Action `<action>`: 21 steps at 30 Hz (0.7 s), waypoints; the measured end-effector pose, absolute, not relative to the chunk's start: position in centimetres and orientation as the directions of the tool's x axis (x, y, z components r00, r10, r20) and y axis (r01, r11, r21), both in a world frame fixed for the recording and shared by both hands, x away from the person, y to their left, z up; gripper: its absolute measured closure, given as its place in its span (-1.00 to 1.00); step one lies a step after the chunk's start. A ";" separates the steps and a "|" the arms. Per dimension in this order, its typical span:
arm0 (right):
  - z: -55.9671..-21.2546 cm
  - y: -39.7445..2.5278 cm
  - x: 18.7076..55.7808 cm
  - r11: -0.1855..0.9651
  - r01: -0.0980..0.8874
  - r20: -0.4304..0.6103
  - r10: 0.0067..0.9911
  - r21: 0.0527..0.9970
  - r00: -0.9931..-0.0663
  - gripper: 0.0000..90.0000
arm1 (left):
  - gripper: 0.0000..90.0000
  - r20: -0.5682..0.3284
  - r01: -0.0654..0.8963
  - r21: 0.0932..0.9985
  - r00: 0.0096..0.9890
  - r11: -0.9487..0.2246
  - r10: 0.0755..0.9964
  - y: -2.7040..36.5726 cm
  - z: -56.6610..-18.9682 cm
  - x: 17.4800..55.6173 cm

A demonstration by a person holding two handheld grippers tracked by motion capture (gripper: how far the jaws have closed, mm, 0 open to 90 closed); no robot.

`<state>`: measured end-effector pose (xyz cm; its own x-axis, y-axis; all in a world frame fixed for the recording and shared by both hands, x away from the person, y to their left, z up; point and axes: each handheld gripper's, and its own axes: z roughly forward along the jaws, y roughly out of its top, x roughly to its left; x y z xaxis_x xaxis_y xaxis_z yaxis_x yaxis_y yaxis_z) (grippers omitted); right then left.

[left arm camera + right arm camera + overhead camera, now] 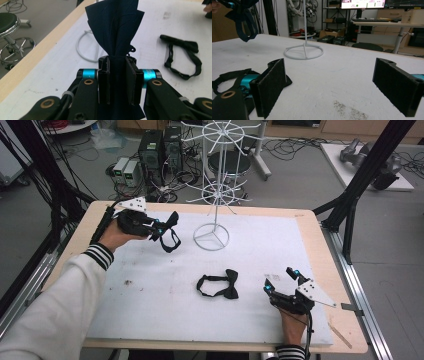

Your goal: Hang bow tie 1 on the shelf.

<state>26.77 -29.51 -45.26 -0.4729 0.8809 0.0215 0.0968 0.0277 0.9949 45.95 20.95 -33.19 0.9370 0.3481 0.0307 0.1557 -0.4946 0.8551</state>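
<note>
My left gripper (158,229) is raised over the back left of the white mat, shut on a dark bow tie (170,234) whose strap loop hangs below it. Its own camera looks along the jaws pinching the tie's knot (117,62), with one wing fanned out above. A second black bow tie (218,286) lies flat on the mat near the front centre, also seen as bow tie (183,56) and bow tie (227,75). My right gripper (281,279) rests low at the front right, open, with wide-set pads (272,87) and nothing between them. The held tie (243,21) hangs at the far left.
A white wire display stand (212,236) with a ring base rises at the back centre of the mat, its hooked tiers overhead. The same stand base (303,52) lies ahead of my right gripper. The wooden table edge (327,270) borders the mat; a stool and cables sit beyond.
</note>
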 end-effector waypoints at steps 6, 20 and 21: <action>-45.3 -29.5 26.8 0.028 0.097 0.021 0.881 0.995 -0.473 -0.76 | 0.66 0.007 0.154 0.897 0.933 -0.415 0.361 21.2 -32.6 45.8; -45.3 -29.6 26.8 0.032 0.089 0.014 0.881 0.996 -0.472 -0.76 | 0.66 0.001 0.131 0.944 0.916 -0.303 0.401 21.8 -31.1 45.6; -45.3 -29.5 26.8 0.028 0.097 0.021 0.881 0.995 -0.472 -0.76 | 0.66 0.004 0.127 0.947 0.914 -0.296 0.405 21.8 -30.9 45.5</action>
